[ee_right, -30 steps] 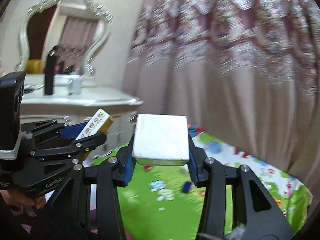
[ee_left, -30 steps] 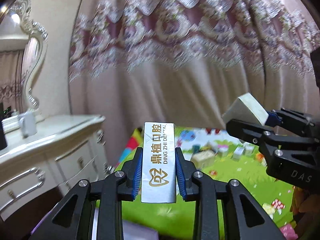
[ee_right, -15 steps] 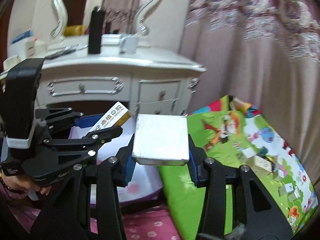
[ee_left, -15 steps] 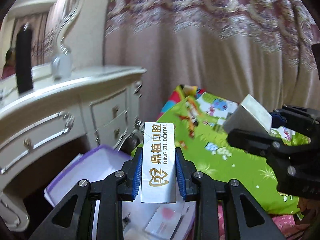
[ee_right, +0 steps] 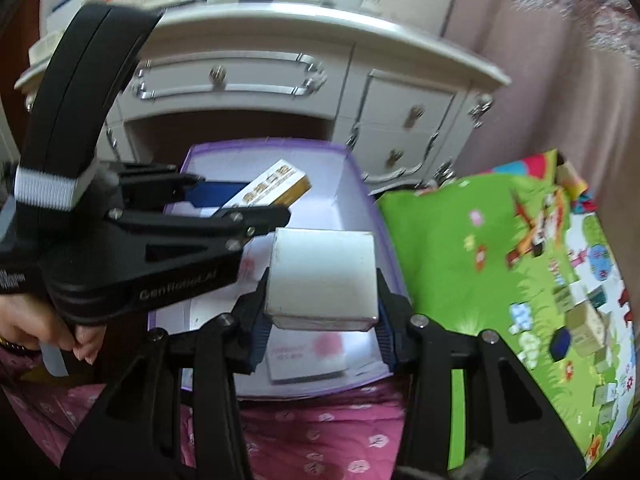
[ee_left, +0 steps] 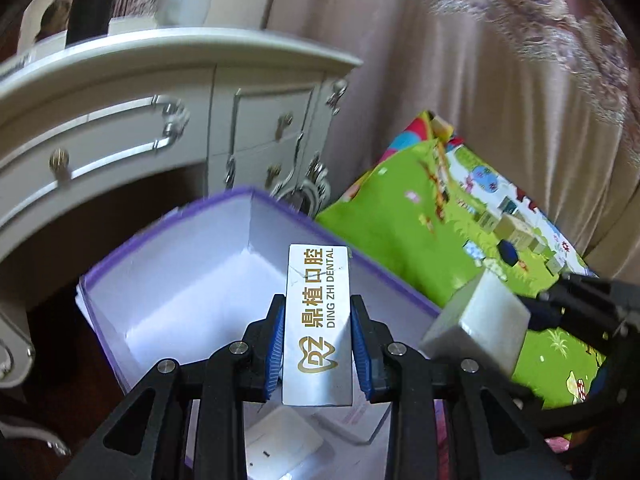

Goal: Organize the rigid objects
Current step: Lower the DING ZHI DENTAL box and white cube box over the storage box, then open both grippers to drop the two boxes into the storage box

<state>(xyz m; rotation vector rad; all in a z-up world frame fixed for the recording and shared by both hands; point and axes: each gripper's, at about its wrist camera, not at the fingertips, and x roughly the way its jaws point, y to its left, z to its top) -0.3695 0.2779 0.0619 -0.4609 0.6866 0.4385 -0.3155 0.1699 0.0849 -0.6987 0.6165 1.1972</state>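
Grippers [ee_left: 318,342] [ee_right: 322,312] now lowered over purple box [ee_left: 168,280], clamping dental box [ee_left: 318,320], white box [ee_right: 322,276].

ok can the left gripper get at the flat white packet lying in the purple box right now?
Probably not. The left gripper is already shut on the dental box, so its jaws are occupied. The purple box is open-topped, and the packet lies uncovered.

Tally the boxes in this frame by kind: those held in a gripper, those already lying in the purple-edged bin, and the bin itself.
Held in a gripper: 2, the dental box and the plain white box
Lying in the bin: 1 clearly, a flat white box
Bin: 1
Total: 4
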